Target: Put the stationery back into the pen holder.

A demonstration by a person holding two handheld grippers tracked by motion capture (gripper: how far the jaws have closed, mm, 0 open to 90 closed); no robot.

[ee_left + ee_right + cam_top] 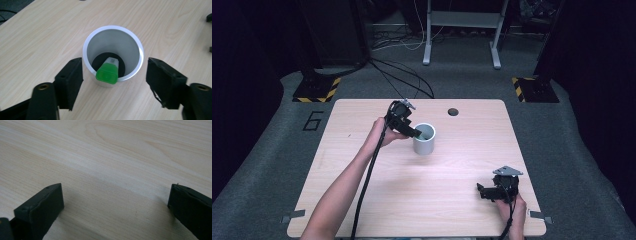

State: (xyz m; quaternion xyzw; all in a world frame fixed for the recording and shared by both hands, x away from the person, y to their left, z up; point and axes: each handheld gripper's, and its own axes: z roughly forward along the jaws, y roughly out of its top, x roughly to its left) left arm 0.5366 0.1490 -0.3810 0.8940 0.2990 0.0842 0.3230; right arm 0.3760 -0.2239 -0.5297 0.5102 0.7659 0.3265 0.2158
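Smooth cylindrical cup [113,53], glossy green-capped object [107,73] inside

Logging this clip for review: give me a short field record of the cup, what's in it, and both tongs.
cup: grey cylinder, upright on the wooden table
contents: green-capped item leaning against the inner wall
left tongs: open above the cup, holding nothing
right tongs: open over bare table, nothing between the jaws

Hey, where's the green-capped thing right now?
The green-capped item lies inside the white cup, leaning on its near wall, between the open fingers of the left gripper. In the high view the cup stands on the table left of centre.
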